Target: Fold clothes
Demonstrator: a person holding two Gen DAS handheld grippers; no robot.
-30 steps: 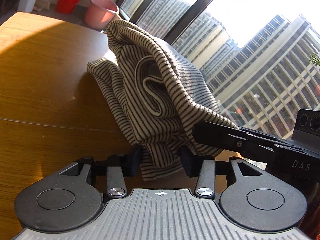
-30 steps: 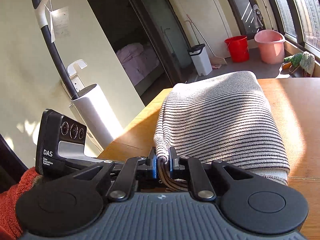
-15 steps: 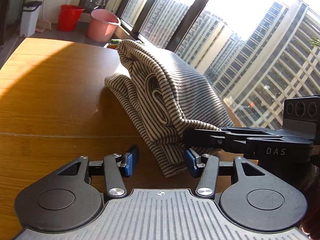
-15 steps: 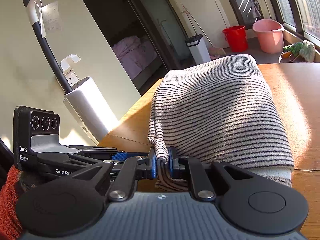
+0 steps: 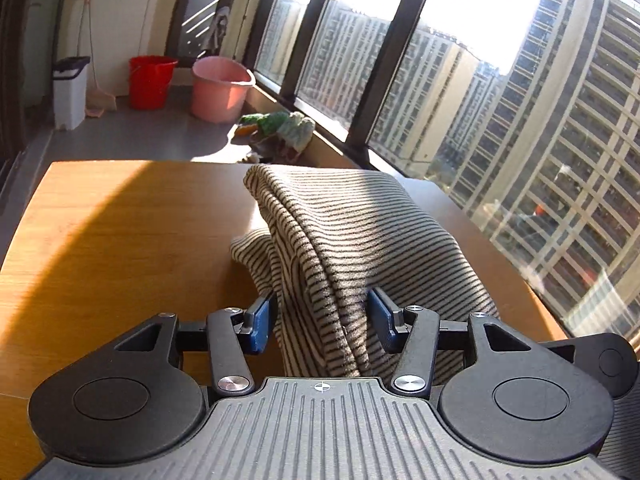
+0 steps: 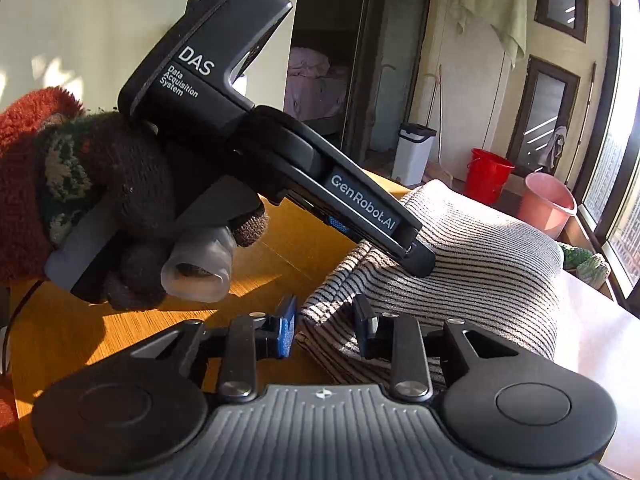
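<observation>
The striped knit garment (image 5: 360, 240) lies folded in a soft bundle near the bench (image 5: 120, 240) window-side edge. Both the left gripper (image 5: 320, 320) and right gripper (image 6: 326, 326) stand apart around its near edges. Light, limp, likely to sag; best pinched at layered hems.

A cream garment (image 5: 360, 240) banded with thin dark horizontal stripes lies on a honey-brown wooden table (image 5: 120, 232), part sunlit orange, part in shadow. The left gripper (image 5: 322, 318) and right gripper (image 6: 326, 326) are matte black with blue finger pads (image 5: 258, 320); white lettering marks the left gripper's black body in the right wrist view. A gloved hand (image 6: 120, 200) shows dark brown knit against a rust-red cuff. Far off stand a red bucket (image 5: 151, 82), a pink bucket (image 5: 220, 88) and a white bin (image 5: 71, 90) with a black lid.
</observation>
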